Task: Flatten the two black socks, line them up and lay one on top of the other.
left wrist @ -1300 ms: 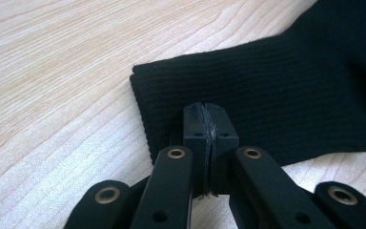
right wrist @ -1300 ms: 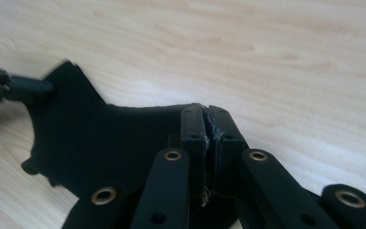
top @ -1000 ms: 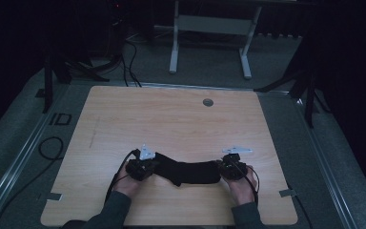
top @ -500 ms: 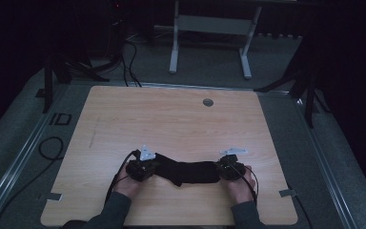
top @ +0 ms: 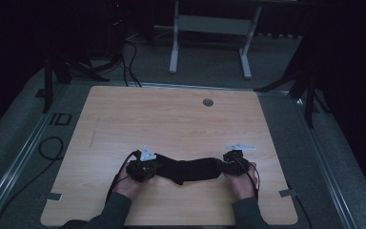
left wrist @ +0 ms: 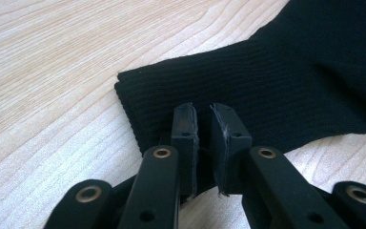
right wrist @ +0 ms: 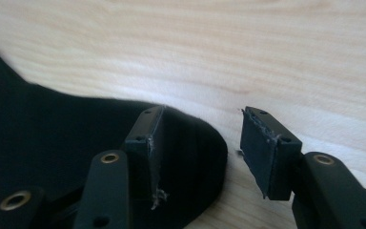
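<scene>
- Left gripper [left wrist: 202, 117]: 2 black jaws nearly together, only a thin slit between the pads; they sit over the ribbed cuff end of a black sock [left wrist: 286, 76]. Whether any fabric is pinched in the slit cannot be told.
- Right gripper [right wrist: 202, 138]: jaws spread wide. One pad rests over the rounded toe end of the sock [right wrist: 52, 143]; the other stands clear of it over bare wood, nothing held between them.
- From above, the left gripper [top: 142, 169] and right gripper [top: 229, 162] sit at opposite ends of the sock [top: 190, 171], each held in 1 hand: left hand [top: 126, 183], right hand [top: 243, 183]. Dark sleeves enter from the near edge.
- Sock lies flat on the table [top: 171, 124], stretched lengthwise parallel to the near edge, close to that edge and roughly centred between the left and right edges. Slight sag toward the near edge at its middle.
- Cable loops out from behind each gripper over the wood.
- Round grommet [top: 208, 102] near the far edge, right of centre, well apart from the sock.
- Tape tabs [top: 286, 192] at both side edges near the near corners.
- Beyond the far edge: grey floor, a white frame [top: 209, 28], loose cables [top: 124, 62].
</scene>
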Available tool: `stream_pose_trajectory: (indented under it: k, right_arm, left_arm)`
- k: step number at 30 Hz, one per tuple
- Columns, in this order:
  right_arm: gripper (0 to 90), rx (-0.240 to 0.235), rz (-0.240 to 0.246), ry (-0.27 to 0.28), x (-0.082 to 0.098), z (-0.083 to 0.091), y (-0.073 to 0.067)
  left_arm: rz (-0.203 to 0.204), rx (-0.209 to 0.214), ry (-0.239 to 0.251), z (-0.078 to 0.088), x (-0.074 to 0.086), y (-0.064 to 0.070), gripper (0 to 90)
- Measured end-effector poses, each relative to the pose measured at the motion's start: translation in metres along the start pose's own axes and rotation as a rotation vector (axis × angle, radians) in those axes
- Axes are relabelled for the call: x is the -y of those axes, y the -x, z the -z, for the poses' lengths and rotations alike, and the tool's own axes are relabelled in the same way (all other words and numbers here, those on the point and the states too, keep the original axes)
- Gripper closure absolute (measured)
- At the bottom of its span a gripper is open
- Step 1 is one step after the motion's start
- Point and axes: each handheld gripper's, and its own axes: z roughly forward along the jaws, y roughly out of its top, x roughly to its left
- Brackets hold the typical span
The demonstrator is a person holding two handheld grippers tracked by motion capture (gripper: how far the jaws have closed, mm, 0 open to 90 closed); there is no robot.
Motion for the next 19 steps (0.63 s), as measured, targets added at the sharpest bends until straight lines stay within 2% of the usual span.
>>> stream_pose_trajectory:
  k: [3, 7, 14, 19]
  right_arm:
    - [49.5, -0.002, -0.008, 0.050, -0.004, 0.014, 0.000]
    - [48.4, -0.001, -0.011, 0.078, -0.007, 0.022, 0.002]
    - [47.9, 0.006, -0.019, 0.050, -0.004, 0.018, 0.006]
    - [47.8, 0.021, -0.018, 0.050, -0.005, 0.018, 0.009]
  left_arm:
    - [-0.003, 0.004, 0.003, 0.000, 0.000, 0.001, 77.5]
    - [0.013, 0.016, 0.036, 0.003, -0.002, 0.002, 69.9]
    - [0.029, 0.043, 0.116, 0.016, -0.004, -0.002, 65.5]
    - [0.057, 0.012, 0.139, 0.021, -0.004, -0.009, 64.7]
